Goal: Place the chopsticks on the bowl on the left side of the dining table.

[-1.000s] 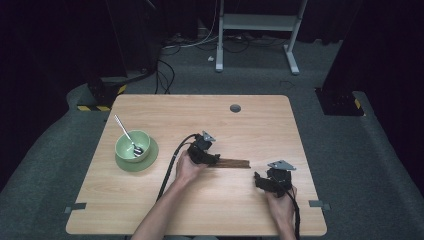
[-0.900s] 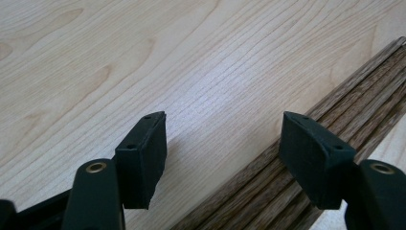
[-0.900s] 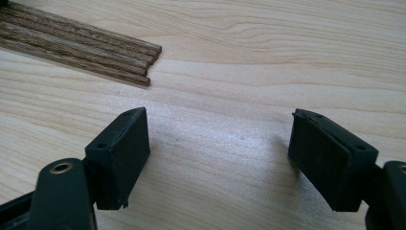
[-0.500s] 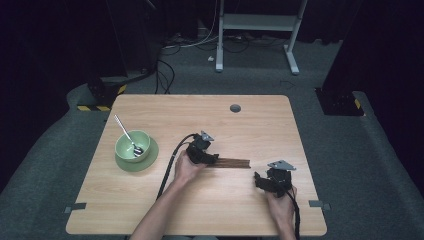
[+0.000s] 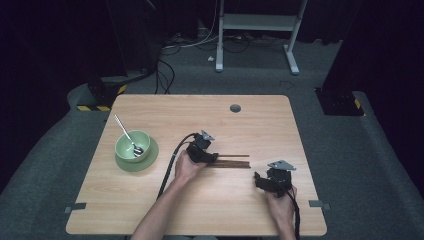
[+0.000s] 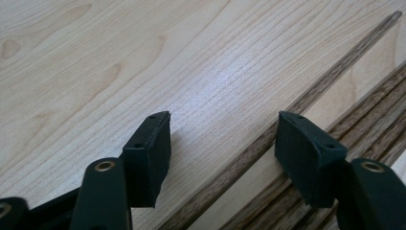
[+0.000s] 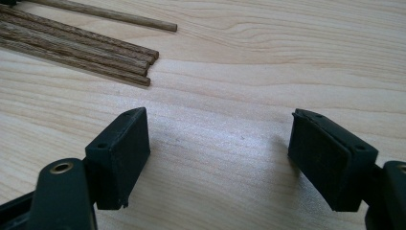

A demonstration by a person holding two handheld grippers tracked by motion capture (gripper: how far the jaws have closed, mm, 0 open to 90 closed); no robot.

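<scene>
Several dark wooden chopsticks [image 5: 235, 161] lie side by side near the table's middle. My left gripper [image 5: 210, 158] rests low at their left end, open. In the left gripper view one single chopstick [image 6: 306, 98] runs diagonally between the jaws of my left gripper [image 6: 222, 143], while the bundled chopsticks [image 6: 373, 110] lie under and beyond the right jaw. My right gripper [image 5: 260, 180] sits open on the table at the front right, apart from the chopsticks [image 7: 81, 40]. In the right gripper view nothing but bare wood lies between the jaws of my right gripper [image 7: 218, 148].
A green bowl [image 5: 131, 142] on a green saucer [image 5: 150, 157] stands at the left, with a metal spoon [image 5: 126, 134] leaning in it. A round cable hole [image 5: 235, 108] sits near the table's far edge. Tape marks [image 5: 75, 207] flag the front corners.
The left gripper has edged slightly lower over the chopsticks' left end. The right gripper has stayed where it was.
</scene>
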